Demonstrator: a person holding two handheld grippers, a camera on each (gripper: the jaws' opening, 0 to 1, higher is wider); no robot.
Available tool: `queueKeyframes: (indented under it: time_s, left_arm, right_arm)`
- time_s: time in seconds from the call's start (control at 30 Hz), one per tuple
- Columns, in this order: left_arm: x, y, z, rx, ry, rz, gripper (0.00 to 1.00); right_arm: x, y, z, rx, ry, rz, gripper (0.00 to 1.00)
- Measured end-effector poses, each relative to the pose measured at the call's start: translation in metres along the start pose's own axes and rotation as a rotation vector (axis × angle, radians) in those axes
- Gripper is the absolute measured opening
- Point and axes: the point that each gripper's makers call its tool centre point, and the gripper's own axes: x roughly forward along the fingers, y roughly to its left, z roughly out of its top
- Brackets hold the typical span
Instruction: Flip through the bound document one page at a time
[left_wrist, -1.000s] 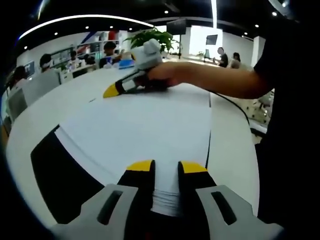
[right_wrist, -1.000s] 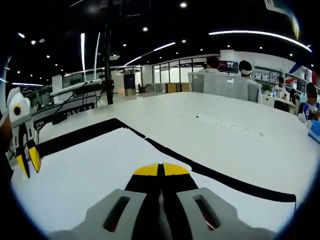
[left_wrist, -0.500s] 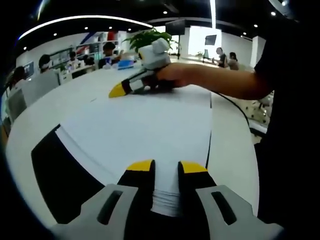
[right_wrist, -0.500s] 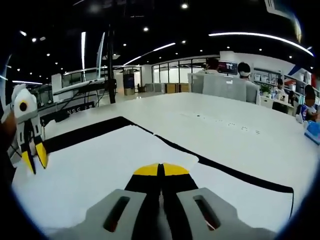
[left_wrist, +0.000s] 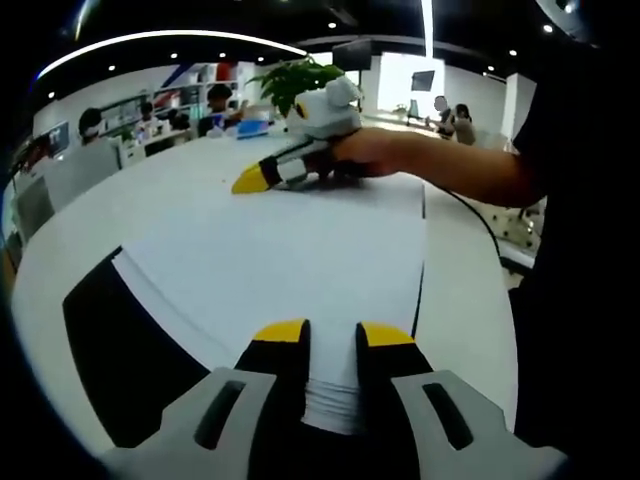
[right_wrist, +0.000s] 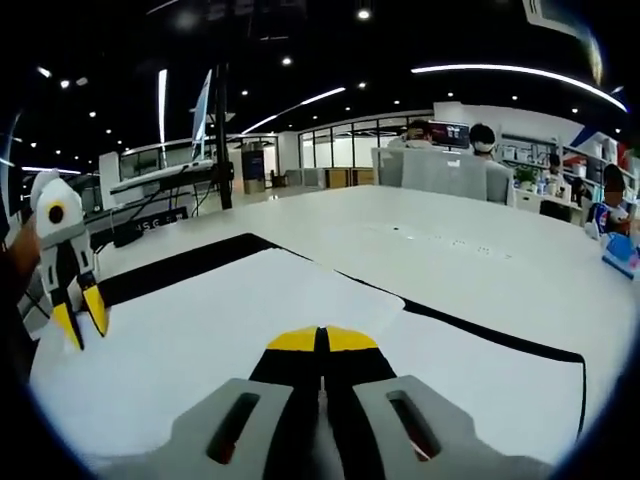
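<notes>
Top page lifting off bound document, right gripper pulling it up

Right gripper (right_wrist: 322, 340) jaws pressed together, seemingly pinching the top page (right_wrist: 250, 330); cannot see the sheet between the tips, but the page edge has come up off the stack since 1.0 s ago, when it lay flat, and the next page (right_wrist: 480, 380) shows beneath it now; in the left gripper view the right gripper (left_wrist: 262, 178) sits higher and further from the paper than before, so the lift is under way; left gripper (left_wrist: 333, 335) unchanged, jaws parted a little and clamped on the near edge of the bound document (left_wrist: 300, 260), which lies flat on the white desk (left_wrist: 150, 200) over its black cover (left_wrist: 120, 340); judgement: one page mid-turn, needs carrying over and releasing; risk is picking up two sheets.
</notes>
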Motion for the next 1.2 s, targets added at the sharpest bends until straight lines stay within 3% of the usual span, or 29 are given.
queueKeyframes:
  time_s: [0.17, 0.27, 0.83, 0.93, 0.97, 1.07, 1.2]
  left_arm:
    - [0.0, 0.0, 0.0, -0.002, -0.003, 0.002, 0.21]
    - [0.0, 0.0, 0.0, -0.005, -0.005, 0.003, 0.21]
    - [0.001, 0.0, 0.001, -0.011, -0.009, 0.0, 0.21]
    - [0.001, 0.0, 0.0, -0.014, -0.011, 0.003, 0.21]
    - [0.001, 0.0, 0.0, -0.015, -0.013, 0.004, 0.21]
    - [0.001, 0.0, 0.0, -0.016, -0.013, 0.004, 0.21]
    - [0.001, 0.0, 0.0, -0.014, -0.01, 0.004, 0.21]
  right_arm:
    - [-0.002, 0.003, 0.0, -0.003, -0.018, 0.003, 0.02]
    - [-0.005, 0.016, 0.0, -0.033, -0.029, 0.052, 0.02]
    - [-0.02, 0.034, -0.004, -0.068, -0.029, 0.093, 0.02]
    - [-0.024, 0.059, -0.005, -0.126, -0.045, 0.202, 0.02]
    - [-0.025, 0.063, -0.006, -0.151, -0.043, 0.209, 0.02]
    - [-0.026, 0.065, -0.007, -0.157, -0.042, 0.176, 0.02]
    - [-0.03, 0.067, -0.008, -0.161, -0.039, 0.198, 0.02]
